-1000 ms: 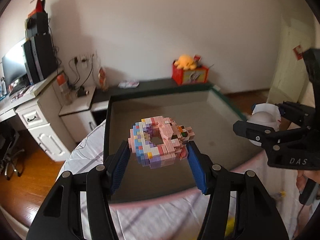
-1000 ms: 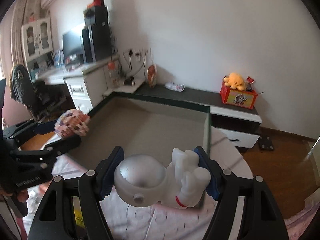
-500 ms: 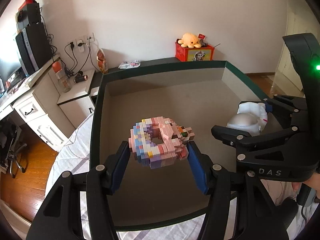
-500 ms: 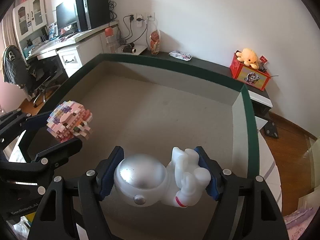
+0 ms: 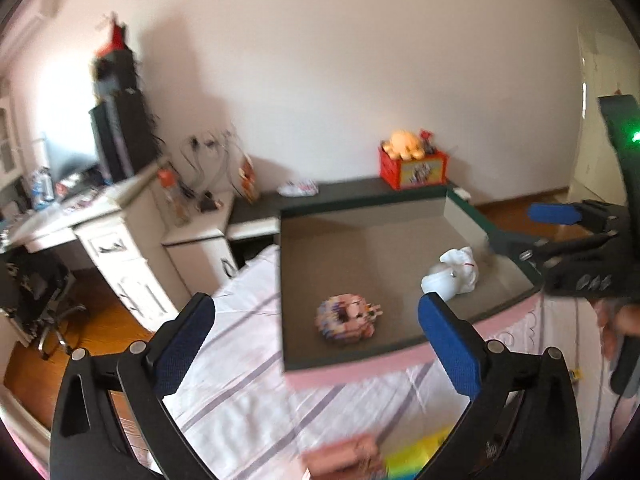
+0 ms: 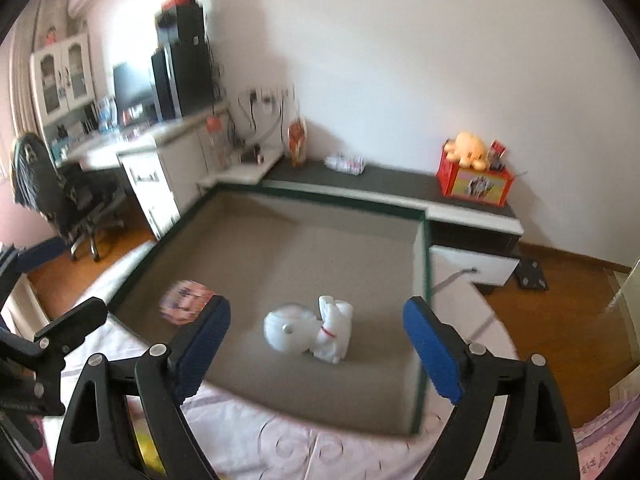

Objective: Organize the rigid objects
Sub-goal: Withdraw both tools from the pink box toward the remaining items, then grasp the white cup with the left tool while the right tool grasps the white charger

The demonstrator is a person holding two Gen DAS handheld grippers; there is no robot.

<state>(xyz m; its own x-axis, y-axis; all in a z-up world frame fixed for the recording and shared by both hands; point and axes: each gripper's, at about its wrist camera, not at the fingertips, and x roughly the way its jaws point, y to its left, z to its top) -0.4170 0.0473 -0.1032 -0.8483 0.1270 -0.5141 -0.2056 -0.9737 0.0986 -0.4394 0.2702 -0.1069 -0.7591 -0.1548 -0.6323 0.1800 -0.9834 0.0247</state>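
A pink block-built doughnut (image 5: 347, 319) lies on the floor of the green-rimmed box (image 5: 360, 360), near its front left. A white astronaut figure (image 6: 310, 330) with a silver helmet lies on its side in the same box, to the right. My left gripper (image 5: 316, 344) hangs above and in front of the doughnut, its jaws opening wide with nothing between the blue pads. My right gripper (image 6: 316, 344) hovers in front of the astronaut, its jaws also opening and apart from the figure. In the right wrist view the doughnut (image 6: 186, 301) shows behind the left pad.
The box rests on a bed with a striped pink and white sheet (image 5: 248, 380). Yellow and pink items (image 5: 404, 456) lie on the sheet near the left gripper. A white desk (image 5: 112, 232) stands left; a dark shelf carries a red box with an orange plush (image 6: 474, 172).
Both grippers have opened and pulled back from the box. The doughnut and the astronaut have left the pads and now lie on the box floor.
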